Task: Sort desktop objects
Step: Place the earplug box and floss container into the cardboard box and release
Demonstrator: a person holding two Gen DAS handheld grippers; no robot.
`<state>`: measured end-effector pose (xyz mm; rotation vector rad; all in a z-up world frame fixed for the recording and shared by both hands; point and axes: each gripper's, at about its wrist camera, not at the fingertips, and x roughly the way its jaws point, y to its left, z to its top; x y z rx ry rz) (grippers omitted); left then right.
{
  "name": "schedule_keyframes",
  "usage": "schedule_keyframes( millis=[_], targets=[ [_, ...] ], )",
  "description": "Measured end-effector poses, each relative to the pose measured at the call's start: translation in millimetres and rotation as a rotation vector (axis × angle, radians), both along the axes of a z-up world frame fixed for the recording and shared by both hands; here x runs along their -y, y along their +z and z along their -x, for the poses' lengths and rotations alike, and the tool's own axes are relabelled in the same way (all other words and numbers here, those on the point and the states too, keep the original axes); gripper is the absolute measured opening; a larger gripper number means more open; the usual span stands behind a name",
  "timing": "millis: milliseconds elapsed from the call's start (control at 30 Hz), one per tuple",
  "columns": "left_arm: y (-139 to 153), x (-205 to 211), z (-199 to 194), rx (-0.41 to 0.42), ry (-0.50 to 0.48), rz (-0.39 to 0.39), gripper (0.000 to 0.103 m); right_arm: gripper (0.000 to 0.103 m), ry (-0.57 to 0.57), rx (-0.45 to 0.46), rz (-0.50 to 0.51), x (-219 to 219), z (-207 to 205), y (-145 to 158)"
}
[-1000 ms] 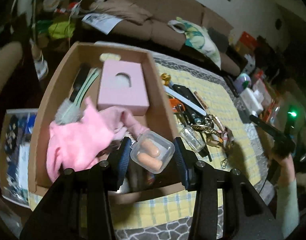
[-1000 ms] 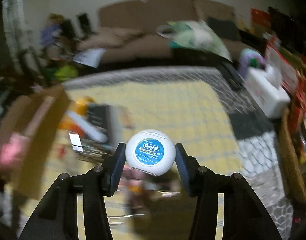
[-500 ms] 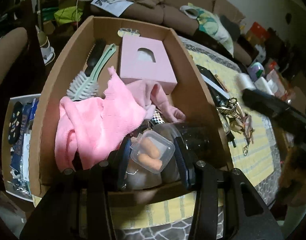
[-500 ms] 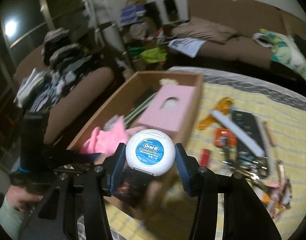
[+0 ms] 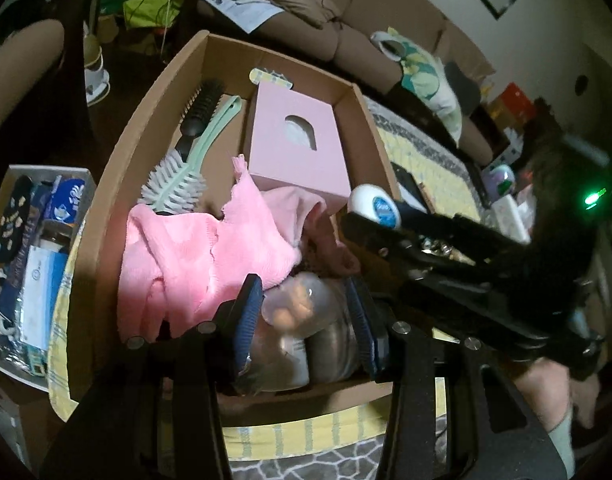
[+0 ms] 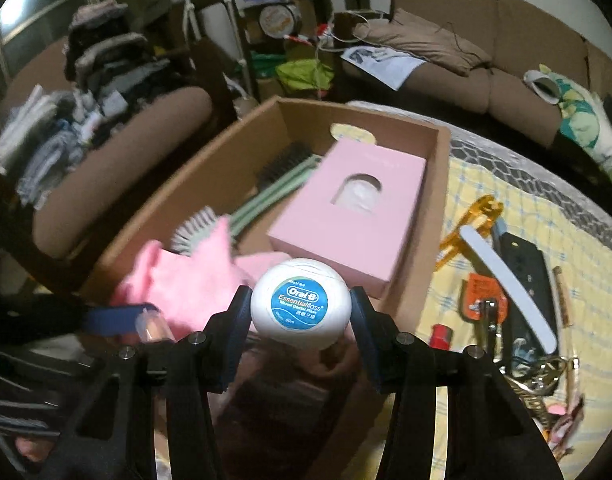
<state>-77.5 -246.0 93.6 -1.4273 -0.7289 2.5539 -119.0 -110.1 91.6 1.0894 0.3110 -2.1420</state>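
A round white floss container (image 6: 301,304) is clamped between the fingers of the right gripper (image 6: 301,316); its blue label reads "Oral-B Essentialfloss", with smaller print below that cannot be made out. Just beyond and below it the cardboard box (image 6: 193,184) is seen, with a pink cloth (image 6: 185,276) nearest, a pink tissue box (image 6: 346,216) farther ahead, and brushes (image 6: 209,224) to the left of that. In the left gripper (image 5: 306,320) a small clear case (image 5: 301,304) with orange pieces inside is seen, blurred, between the widened fingers; whether it is gripped cannot be told. Half a second ago that case was held firmly and sharply in view. Since then the right gripper has been brought over the box's near right corner, and the floss is now seen beside the tissue box.
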Motion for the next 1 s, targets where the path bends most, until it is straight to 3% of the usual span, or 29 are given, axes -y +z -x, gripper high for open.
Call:
schedule_keyframes(
  millis=[100, 233, 333, 500, 700, 767, 900, 1000],
  targets=[
    [1, 4, 0, -0.008, 0.007, -0.028, 0.040, 0.056, -0.019, 0.010, -0.029, -5, 4, -5],
    [-1, 5, 1, 0.003, 0.019, -0.037, 0.040, 0.065, -0.052, 0.032, 0.064, -27, 0, 13],
    [-2, 3, 1, 0.014, 0.017, -0.004, 0.041, 0.065, -0.085, 0.011, 0.074, -46, -7, 30],
    [-15, -15, 5, 0.074, -0.013, 0.122, 0.042, 0.067, -0.120, 0.010, 0.128, -84, -31, 45],
    [-16, -23, 7, 0.078, 0.001, 0.120, 0.042, 0.067, -0.176, 0.041, 0.139, -126, -41, 41],
    [-9, -26, 7, 0.059, 0.011, 0.115, 0.056, 0.067, -0.202, 0.047, 0.151, -139, -37, 42],
    [7, -41, 9, 0.002, 0.002, 0.102, 0.066, 0.067, -0.254, 0.043, 0.150, -167, -32, 45],
    [21, -60, 10, -0.057, -0.015, 0.101, 0.091, 0.078, -0.314, 0.031, 0.154, -195, -27, 50]
  ],
)
